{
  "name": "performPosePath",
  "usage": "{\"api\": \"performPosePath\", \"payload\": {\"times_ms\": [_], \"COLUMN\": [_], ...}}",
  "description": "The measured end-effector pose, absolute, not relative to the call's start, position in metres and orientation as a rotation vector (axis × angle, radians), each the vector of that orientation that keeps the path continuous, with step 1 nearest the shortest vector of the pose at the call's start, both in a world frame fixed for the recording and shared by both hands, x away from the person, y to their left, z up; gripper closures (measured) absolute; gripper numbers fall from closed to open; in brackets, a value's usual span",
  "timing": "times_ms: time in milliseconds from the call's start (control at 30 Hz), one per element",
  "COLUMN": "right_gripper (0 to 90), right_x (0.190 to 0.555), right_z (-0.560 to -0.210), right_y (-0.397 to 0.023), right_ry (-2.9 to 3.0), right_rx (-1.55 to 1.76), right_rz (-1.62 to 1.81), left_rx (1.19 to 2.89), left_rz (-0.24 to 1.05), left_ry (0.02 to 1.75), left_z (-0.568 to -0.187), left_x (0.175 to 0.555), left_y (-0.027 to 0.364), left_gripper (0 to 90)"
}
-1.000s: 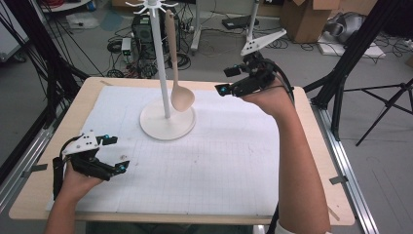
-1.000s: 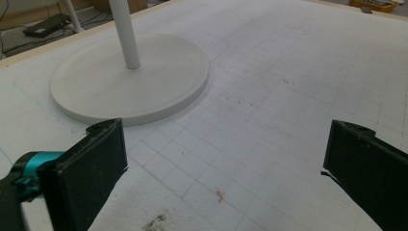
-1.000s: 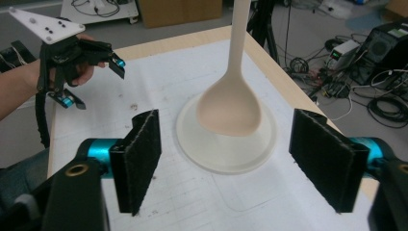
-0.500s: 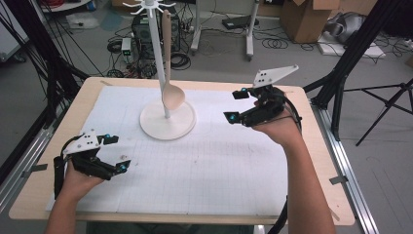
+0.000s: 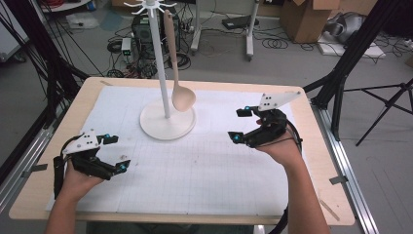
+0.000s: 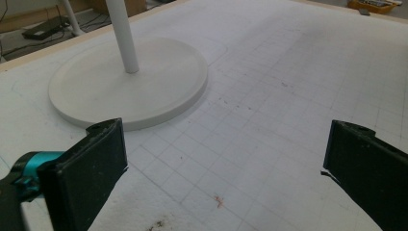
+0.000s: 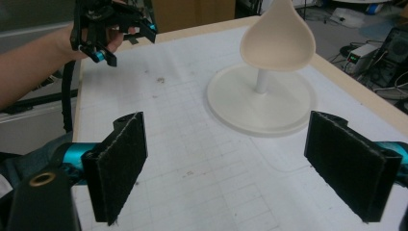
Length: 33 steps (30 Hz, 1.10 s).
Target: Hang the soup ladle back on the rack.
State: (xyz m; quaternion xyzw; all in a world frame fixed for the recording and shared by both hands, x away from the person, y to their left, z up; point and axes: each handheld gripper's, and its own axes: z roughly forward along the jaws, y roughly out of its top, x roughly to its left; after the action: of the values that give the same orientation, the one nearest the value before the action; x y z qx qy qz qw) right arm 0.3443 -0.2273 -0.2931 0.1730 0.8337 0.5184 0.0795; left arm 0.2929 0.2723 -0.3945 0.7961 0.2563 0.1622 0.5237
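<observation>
Resting at about 8 o'clock on the white gridded mat, near the table's front edge: left gripper, held in the person's left hand, jaws standing wide apart with nothing between them, bare grid paper showing in the gap in the left gripper view. Hovering at about 3 o'clock, farther in over the mat: right gripper, carried in the right hand, grey three-cornered plate on top, jaws likewise spread wide and gripping nothing, pointing toward 9 o'clock. Looking along the right gripper's black pads in the right gripper view: mat, round base and spoon bowl beyond, left gripper farther off at about 11 o'clock. Standing past both grippers at about 12 o'clock on the mat: white hanging stand with a round flat base and an upright pole topped by short hooks. Hanging from one hook at the top: pale wooden spoon, handle up, bowl down, dangling just beside the pole on its 3 o'clock side and above the base, apart from both grippers. Lying beyond the table: floor with cables, equipment, cardboard boxes and black tripod legs.
</observation>
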Motion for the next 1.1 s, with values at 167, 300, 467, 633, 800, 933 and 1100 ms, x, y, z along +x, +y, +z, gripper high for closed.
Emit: {"api": "performPosePath", "payload": {"times_ms": [167, 300, 467, 633, 800, 933, 1100], "right_gripper": [11.9, 10.4, 8.5, 2.8, 1.3, 0.7, 0.1], "right_x": [0.344, 0.34, 0.336, 0.332, 0.327, 0.32, 0.317], "right_z": [-0.313, -0.327, -0.349, -0.367, -0.379, -0.384, -0.394], "right_y": [-0.23, -0.231, -0.24, -0.248, -0.257, -0.258, -0.26], "right_ry": [2.5, 2.48, 2.434, 2.392, 2.339, 2.307, 2.313], "right_rx": [0.53, 0.538, 0.6, 0.665, 0.732, 0.747, 0.76], "right_rz": [1.566, 1.568, 1.603, 1.574, 1.561, 1.537, 1.494], "left_rx": [1.903, 1.904, 1.907, 1.91, 1.913, 1.913, 1.9], "left_rz": [0.386, 0.387, 0.38, 0.384, 0.379, 0.381, 0.381], "left_ry": [0.617, 0.617, 0.617, 0.617, 0.621, 0.617, 0.62], "left_z": [-0.395, -0.395, -0.396, -0.396, -0.398, -0.398, -0.398], "left_x": [0.293, 0.294, 0.296, 0.296, 0.298, 0.298, 0.299], "left_y": [0.272, 0.273, 0.271, 0.27, 0.269, 0.268, 0.268], "left_gripper": [1.7, 1.7, 1.7, 1.7, 1.7, 1.7, 1.7]}}
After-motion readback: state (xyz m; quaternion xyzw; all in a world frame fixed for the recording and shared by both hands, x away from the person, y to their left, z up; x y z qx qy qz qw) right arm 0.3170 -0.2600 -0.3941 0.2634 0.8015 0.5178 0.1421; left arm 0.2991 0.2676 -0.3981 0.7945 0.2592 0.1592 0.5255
